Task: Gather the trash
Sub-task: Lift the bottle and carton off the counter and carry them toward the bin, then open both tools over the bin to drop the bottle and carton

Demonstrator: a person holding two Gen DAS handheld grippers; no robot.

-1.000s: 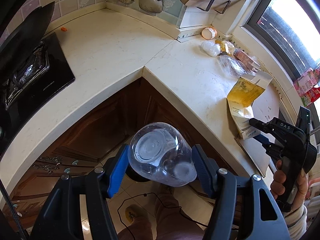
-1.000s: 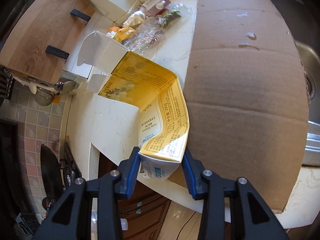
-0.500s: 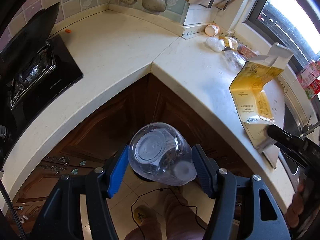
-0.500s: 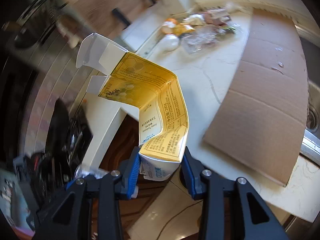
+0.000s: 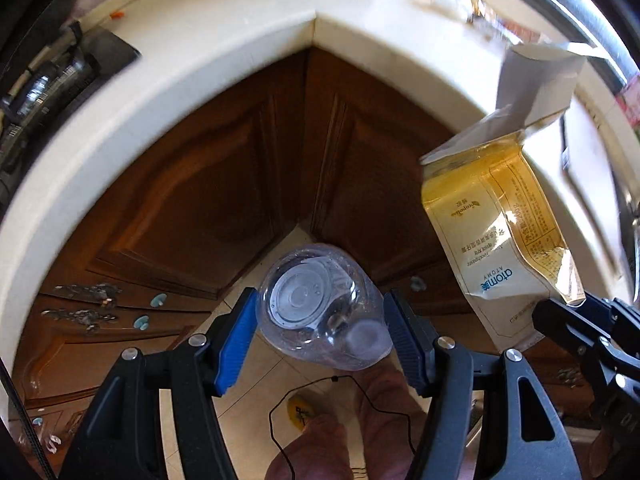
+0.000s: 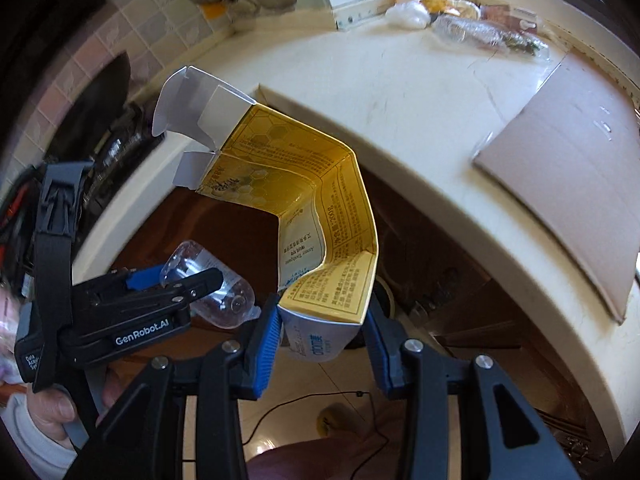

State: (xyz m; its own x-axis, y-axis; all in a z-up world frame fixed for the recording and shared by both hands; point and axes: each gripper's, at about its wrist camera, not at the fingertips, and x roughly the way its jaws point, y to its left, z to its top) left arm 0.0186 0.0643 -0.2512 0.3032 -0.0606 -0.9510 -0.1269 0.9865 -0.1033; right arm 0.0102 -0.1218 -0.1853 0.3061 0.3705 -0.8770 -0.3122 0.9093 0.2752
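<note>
1. The left gripper [image 5: 320, 316] still grasps the clear plastic bottle [image 5: 320, 316], now lower, in front of the brown cabinet doors [image 5: 224, 184].
2. The right gripper [image 6: 320, 324] stays clenched on the yellow carton [image 6: 320, 216], which has left the counter [image 6: 420, 92] and hangs beside the bottle.
3. The cardboard sheet [image 6: 568, 184] remains on the counter.

Daylight pours in from the window [image 5: 560, 12] at the upper right of my left wrist view, blowing out the far corner of the countertop [image 5: 224, 40] to near white. That far edge is smeared by motion blur. The wooden cabinet doors [image 5: 248, 184] beneath sit in deep shade. In my right wrist view the countertop is bright and fairly crisp; the tiled wall [image 6: 120, 36] at left is dim and soft. Fisheye distortion bends the counter edge, and both frames go black in the corners.
</note>
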